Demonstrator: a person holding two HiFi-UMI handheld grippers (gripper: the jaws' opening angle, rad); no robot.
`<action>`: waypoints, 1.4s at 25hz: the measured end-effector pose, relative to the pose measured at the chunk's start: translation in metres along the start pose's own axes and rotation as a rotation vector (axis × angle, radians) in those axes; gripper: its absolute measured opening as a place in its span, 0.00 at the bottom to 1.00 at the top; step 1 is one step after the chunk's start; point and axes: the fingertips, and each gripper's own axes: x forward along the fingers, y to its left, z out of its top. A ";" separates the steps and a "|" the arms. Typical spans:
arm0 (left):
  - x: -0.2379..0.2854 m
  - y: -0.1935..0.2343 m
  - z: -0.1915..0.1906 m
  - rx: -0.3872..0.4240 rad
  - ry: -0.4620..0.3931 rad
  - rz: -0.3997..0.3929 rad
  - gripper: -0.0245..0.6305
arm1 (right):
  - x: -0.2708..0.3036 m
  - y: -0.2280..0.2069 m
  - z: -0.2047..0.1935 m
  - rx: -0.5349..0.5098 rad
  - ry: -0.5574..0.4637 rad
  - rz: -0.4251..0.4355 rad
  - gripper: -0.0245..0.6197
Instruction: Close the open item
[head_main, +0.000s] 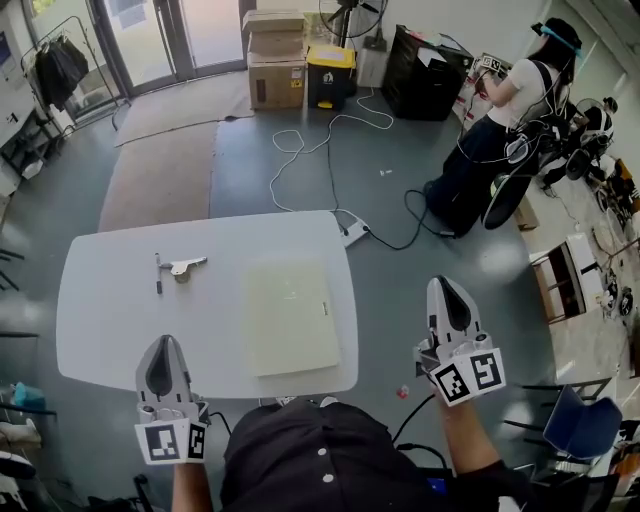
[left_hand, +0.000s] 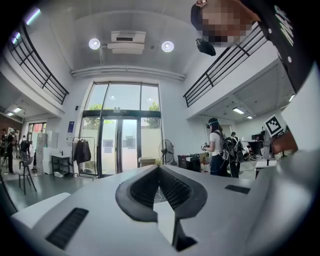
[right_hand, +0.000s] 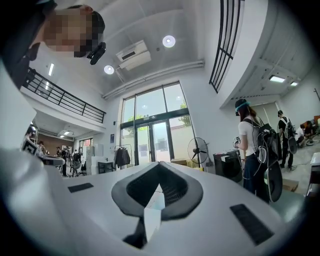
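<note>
A person in a dark shirt is holding two grippers low over the near edge of a white table (head_main: 110, 310). The left gripper (head_main: 166, 345) is hovering above the table's near-left part. The right gripper (head_main: 447, 284) is hanging off the table's right side, over the grey floor. Both are carrying nothing, their ribbed pads pressed together at the tips in each gripper view, with only the room showing beyond.

The pale laptop (head_main: 290, 315) is lying on the table's right half with its lid flat down, between the two grippers and touched by neither. A pen (head_main: 157, 273) and a small metal tool (head_main: 183, 267) are resting just beside each other toward the far-left part of the table.

Farther off, a white cable (head_main: 330, 130) is trailing across the floor toward stacked cardboard boxes (head_main: 275, 60) and a yellow-lidded bin (head_main: 330, 75), while another person (head_main: 500, 110) is standing at the far right.
</note>
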 end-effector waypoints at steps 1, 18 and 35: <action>-0.003 0.004 -0.001 -0.001 0.002 0.008 0.06 | -0.002 -0.001 -0.001 -0.004 -0.003 -0.007 0.08; -0.014 0.009 -0.005 0.004 0.010 0.065 0.06 | 0.000 0.011 -0.013 -0.015 0.022 0.015 0.08; -0.019 -0.003 0.002 0.012 -0.003 0.059 0.06 | 0.011 0.034 -0.014 -0.034 0.041 0.085 0.08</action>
